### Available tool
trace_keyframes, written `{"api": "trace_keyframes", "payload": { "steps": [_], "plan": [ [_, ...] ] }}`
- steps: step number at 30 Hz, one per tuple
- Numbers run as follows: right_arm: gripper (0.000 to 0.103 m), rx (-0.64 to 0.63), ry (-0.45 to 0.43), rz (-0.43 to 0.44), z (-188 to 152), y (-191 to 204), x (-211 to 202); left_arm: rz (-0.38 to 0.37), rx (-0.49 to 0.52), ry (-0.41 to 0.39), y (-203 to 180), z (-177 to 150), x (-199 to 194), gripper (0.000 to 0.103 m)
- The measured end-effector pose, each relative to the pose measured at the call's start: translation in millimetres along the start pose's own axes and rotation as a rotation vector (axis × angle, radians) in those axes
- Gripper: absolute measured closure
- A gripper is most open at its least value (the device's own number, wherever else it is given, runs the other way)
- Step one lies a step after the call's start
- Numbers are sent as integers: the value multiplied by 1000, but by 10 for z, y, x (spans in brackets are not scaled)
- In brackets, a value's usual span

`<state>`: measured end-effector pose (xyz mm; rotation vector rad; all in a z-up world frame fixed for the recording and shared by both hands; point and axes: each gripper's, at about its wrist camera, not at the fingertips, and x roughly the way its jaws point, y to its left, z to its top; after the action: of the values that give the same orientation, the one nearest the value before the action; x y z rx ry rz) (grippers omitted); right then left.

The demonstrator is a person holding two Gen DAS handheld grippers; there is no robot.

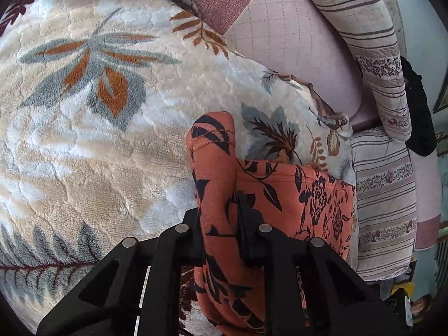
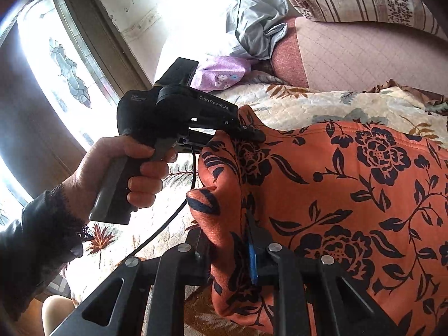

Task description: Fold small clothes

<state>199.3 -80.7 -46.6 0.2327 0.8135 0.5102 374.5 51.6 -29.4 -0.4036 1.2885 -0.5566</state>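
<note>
Orange floral-print fabric garment with black flowers and leaves (image 1: 224,196) lies on the cream plush blanket with grey and rust leaf pattern (image 1: 92,128) on the bed. In the left wrist view a bunched fold of it runs up and away from the camera. In the right wrist view the wider body spreads flat to the right (image 2: 350,196).

Left tool (image 1: 222,232): jaws nearly closed, clamped on the bunched fold, cloth squeezed between the black fingers. In the right wrist view the same left tool (image 2: 252,133) bites the garment's far left edge, held by the person's left hand (image 2: 134,168) in a dark lace-cuffed sleeve.

Right tool (image 2: 232,252): jaws narrow, pinching the near left edge of the garment; cloth folds over between the fingers.

Both grips sit on the same left-hand edge, one near, one far.

Room: open blanket to the left of the garment. Right and beyond it: pink quilted mattress cover (image 1: 294,42) and striped floral pillow (image 1: 372,42). Crumpled grey cloth (image 2: 254,16) and a purple flowered cloth (image 2: 221,74) lie well apart at the far end, by the wall.
</note>
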Motion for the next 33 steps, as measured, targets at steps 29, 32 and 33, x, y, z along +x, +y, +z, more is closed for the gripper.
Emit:
{"api": "trace_keyframes", "payload": {
  "steps": [29, 32, 33],
  "plan": [
    [89, 174, -149, 47, -275, -540, -1214, 84, 226, -5, -1890, -150, -24, 89],
    [89, 202, -172, 36, -340, -704, -1407, 89, 258, 6, -2171, -188, 89, 89],
    [90, 215, -181, 36, -360, -761, -1474, 91, 269, 10, -2267, -204, 128, 89]
  ]
}}
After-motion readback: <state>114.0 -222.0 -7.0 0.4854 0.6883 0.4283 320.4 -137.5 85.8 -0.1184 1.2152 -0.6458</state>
